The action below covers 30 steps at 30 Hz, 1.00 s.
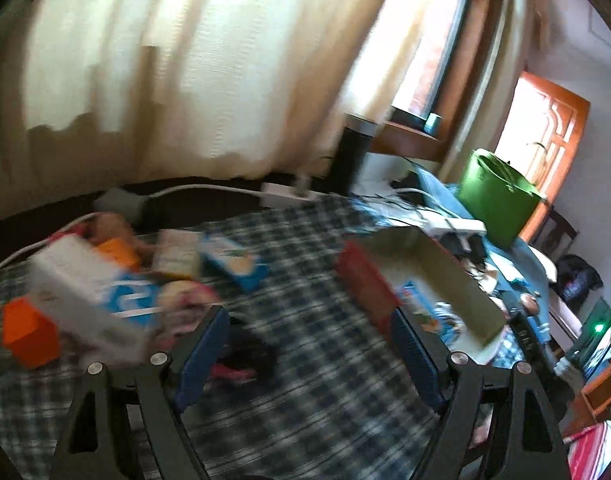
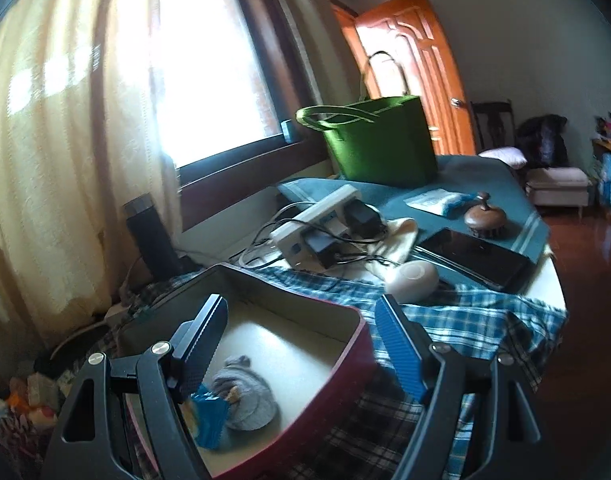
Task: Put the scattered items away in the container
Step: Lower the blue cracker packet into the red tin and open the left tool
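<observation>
A red box with a cream inside [image 2: 305, 344] stands on the plaid cloth; it holds a grey rolled cloth [image 2: 245, 396] and a blue packet [image 2: 209, 416]. In the left wrist view the same box [image 1: 437, 276] is at right, with blue packets inside. Scattered items lie at left: a white and blue carton [image 1: 85, 300], an orange box [image 1: 29, 336], a blue and yellow packet [image 1: 233, 260]. A dark item with pink [image 1: 245, 360] lies between the fingers of my open, empty left gripper [image 1: 309, 352]. My right gripper [image 2: 305, 344] is open and empty over the box's right wall.
A green tote bag [image 2: 381, 144] stands at the back of the table. A power strip with plugs [image 2: 321, 224], a white round device [image 2: 411, 276], a dark tablet [image 2: 477, 256] and a wooden brush [image 2: 483, 216] lie behind the box. A black cylinder [image 2: 149, 236] stands by the curtain.
</observation>
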### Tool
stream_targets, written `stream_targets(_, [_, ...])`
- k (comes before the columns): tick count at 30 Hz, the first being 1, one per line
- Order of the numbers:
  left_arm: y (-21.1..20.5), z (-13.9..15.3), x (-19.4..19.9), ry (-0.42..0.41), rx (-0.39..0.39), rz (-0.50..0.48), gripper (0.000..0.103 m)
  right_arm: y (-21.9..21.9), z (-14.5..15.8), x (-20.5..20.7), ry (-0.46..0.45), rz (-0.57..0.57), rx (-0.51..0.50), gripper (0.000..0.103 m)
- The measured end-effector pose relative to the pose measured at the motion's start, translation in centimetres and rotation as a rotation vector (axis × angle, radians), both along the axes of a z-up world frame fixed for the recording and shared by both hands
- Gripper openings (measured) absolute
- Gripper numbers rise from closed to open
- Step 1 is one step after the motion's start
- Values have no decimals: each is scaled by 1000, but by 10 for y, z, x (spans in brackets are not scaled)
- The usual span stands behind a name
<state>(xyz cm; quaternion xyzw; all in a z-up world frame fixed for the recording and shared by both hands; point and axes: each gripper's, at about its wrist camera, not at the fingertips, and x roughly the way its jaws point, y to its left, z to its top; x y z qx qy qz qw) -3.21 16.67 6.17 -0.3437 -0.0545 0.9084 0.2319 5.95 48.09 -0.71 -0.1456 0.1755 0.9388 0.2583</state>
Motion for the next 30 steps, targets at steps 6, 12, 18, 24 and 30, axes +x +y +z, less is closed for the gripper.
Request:
stream_targets(6, [-84,-6,-12,-23,35,167,84,-63,42,-5,-33,331,-14,80])
stream_targets(12, [-131,-10,-24,-46,42,228,84,-137,46,-21,-91,627,-24,80])
stream_targets(18, [-160,-11,-25,-60,45,248,84,-181,30,-32,-158,760,-77,80])
stream_targets(24, [-179,-14,-34,-106,90,283,84,-196,18,-41,-194,789,-121,80])
stream_targets(30, [-171,-29,-56,-229,175,242,84,-203,8,-46,-216,800,-127,80])
